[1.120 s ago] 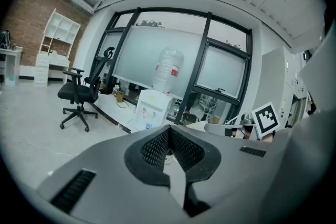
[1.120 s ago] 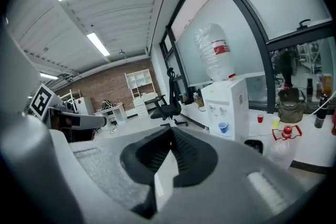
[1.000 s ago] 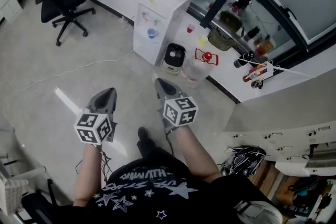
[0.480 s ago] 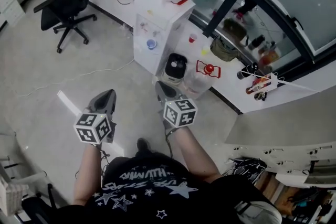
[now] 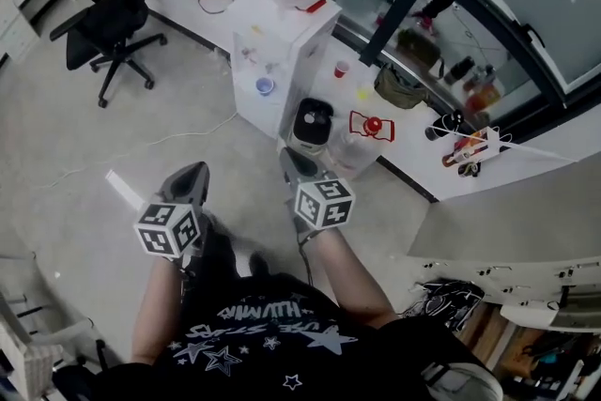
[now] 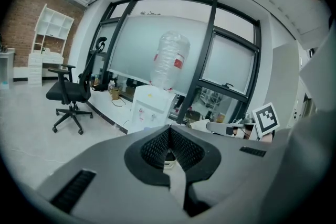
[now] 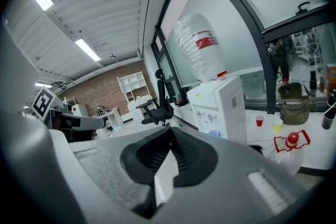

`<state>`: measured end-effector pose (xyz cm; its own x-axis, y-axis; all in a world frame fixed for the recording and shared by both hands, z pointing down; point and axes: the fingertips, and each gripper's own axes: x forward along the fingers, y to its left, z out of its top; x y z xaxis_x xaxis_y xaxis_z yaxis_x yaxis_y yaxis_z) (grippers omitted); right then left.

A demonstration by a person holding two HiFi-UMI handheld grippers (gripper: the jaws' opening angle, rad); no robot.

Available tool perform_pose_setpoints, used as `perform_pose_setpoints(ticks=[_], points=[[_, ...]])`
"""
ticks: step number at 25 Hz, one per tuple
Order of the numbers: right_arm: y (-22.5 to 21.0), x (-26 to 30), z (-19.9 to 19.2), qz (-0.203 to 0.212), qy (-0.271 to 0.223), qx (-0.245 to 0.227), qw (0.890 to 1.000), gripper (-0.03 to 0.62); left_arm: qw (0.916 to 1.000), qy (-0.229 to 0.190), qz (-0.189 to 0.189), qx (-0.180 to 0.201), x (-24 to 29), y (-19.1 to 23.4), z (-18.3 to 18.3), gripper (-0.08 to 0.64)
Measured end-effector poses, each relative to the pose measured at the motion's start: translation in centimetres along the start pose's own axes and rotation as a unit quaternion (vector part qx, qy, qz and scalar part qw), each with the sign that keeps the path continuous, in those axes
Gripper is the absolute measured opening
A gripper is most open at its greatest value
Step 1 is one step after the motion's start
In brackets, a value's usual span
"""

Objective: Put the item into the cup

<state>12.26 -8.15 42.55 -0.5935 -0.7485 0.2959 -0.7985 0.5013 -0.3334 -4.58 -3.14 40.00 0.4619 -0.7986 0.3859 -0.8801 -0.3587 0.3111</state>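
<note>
A red cup [image 5: 342,69] and a yellow cup [image 5: 362,94] stand on the low white ledge [image 5: 413,155] by the windows; both show small in the right gripper view, the red cup [image 7: 259,121] beside the yellow cup [image 7: 277,124]. A blue cup [image 5: 265,86] sits at the water dispenser [image 5: 278,42]. My left gripper [image 5: 192,170] and right gripper [image 5: 288,155] are held side by side over the floor, well short of the cups. Both are shut with nothing between the jaws, as the left gripper [image 6: 169,131] and right gripper [image 7: 170,134] show close up. I cannot tell which item the task means.
A black appliance [image 5: 312,121] and a clear jug with a red handle [image 5: 370,127] stand below the ledge right of the dispenser. A bag [image 5: 398,85] and bottles [image 5: 468,87] lie on the ledge. An office chair [image 5: 111,18] is at the far left. A cable [image 5: 141,144] crosses the floor.
The person has stepped a little nearer the dispenser, and the view has shifted slightly. Both grippers keep their pose and stay shut.
</note>
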Motion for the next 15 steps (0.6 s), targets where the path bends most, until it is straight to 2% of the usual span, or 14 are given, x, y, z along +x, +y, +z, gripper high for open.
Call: perform_pose_setpoints(ticks=[9, 15], points=[[-1.6, 4.3, 0.5, -0.024, 0.006, -0.006, 1.0, 0.002, 0.9988, 0.017, -0.045, 0.012, 5.2, 2.1, 1.3, 0.006], [-2.8, 9.2, 1.1, -0.051, 0.016, 0.003, 0.999, 0.002, 0.9976, 0.027, -0.064, -0.007, 8.7, 6.8, 3.1, 0.006]])
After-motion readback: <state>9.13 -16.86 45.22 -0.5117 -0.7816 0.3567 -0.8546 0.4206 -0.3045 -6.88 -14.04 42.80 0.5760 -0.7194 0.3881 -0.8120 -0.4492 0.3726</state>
